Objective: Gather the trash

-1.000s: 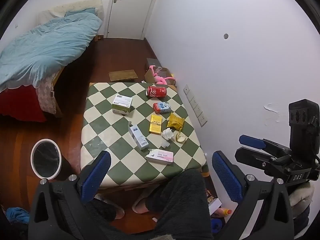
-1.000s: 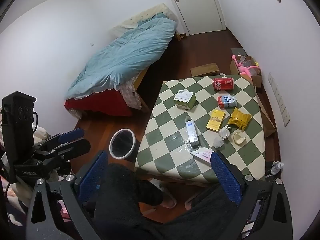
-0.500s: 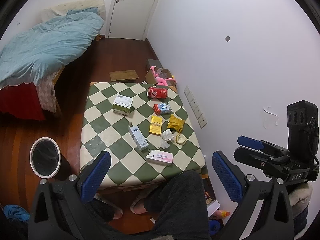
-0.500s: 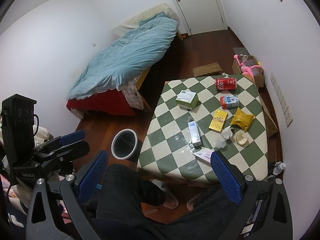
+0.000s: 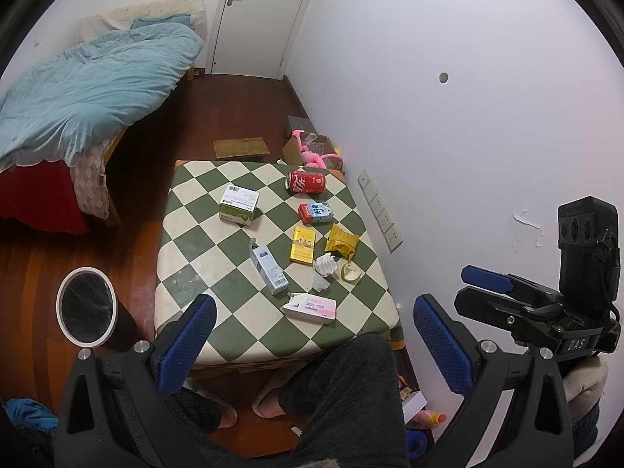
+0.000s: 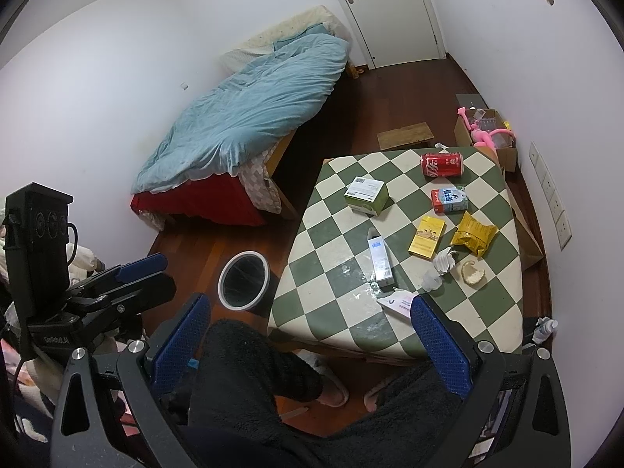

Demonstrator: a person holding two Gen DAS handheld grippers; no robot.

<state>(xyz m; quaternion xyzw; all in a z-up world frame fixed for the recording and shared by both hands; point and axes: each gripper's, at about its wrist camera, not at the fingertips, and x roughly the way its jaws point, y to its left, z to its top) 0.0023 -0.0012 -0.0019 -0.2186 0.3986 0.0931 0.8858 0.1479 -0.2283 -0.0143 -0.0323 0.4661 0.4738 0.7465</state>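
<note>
On the counter (image 5: pixel 187 257), the soda can (image 5: pixel 306 182) lies at the far edge, a milk carton (image 5: pixel 316 213) just below it in frame. A box (image 5: pixel 238 203) sits to their left. The trash bin (image 5: pixel 86 306) stands on the floor at the counter's lower left; the bed (image 5: pixel 85 89) fills the upper left.

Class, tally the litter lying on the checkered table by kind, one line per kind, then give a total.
Cans: 1, red can
Cartons and boxes: 5, green box, milk carton, yellow box, blue-white box, pink box
Wrappers: 1, yellow wrapper
Small scraps: 3, paper cup liner, clear cup, round scrap
Total: 10
</note>
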